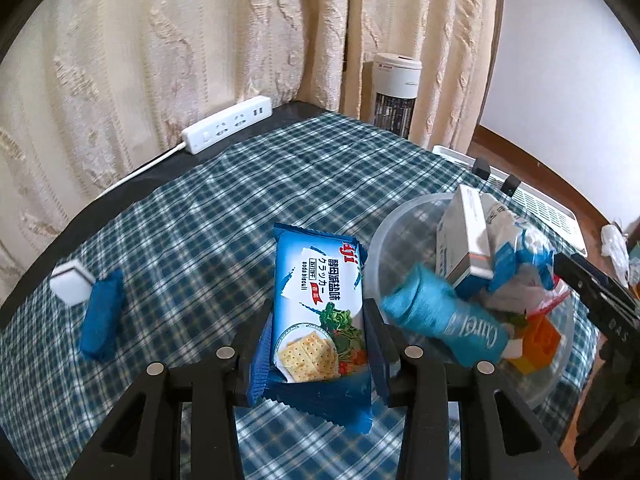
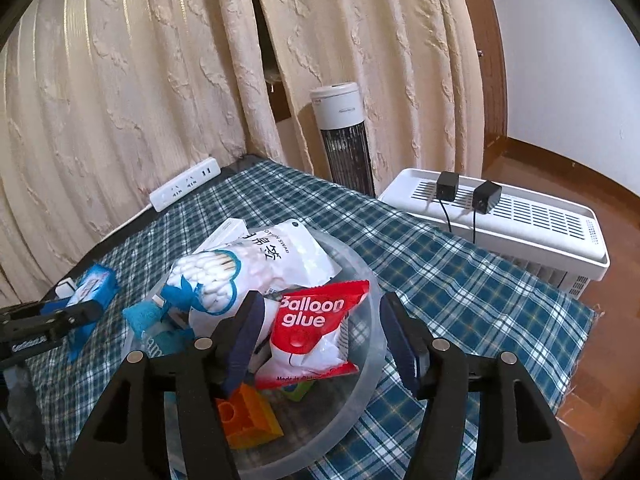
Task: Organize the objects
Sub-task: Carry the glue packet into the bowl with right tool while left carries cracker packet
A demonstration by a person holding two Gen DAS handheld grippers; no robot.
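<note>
The blue cracker packet [image 1: 316, 320] is clamped between the jaws of the left gripper [image 1: 320, 336], above the checked desk [image 1: 180, 208], just beside the clear bowl [image 2: 360, 280]. The right gripper [image 2: 320, 332] is spread apart around the red balloon-glue bag [image 2: 312, 332], which lies in the bowl unpressed.

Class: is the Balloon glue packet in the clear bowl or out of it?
In: Balloon glue packet lies inside the clear bowl, below its rim.

Glossy plastic cracker packet [image 1: 316, 312]; translucent matt plastic bowl [image 2: 362, 264]; woven checked cloth [image 1: 192, 216]; matt black tongs [image 1: 318, 322].
</note>
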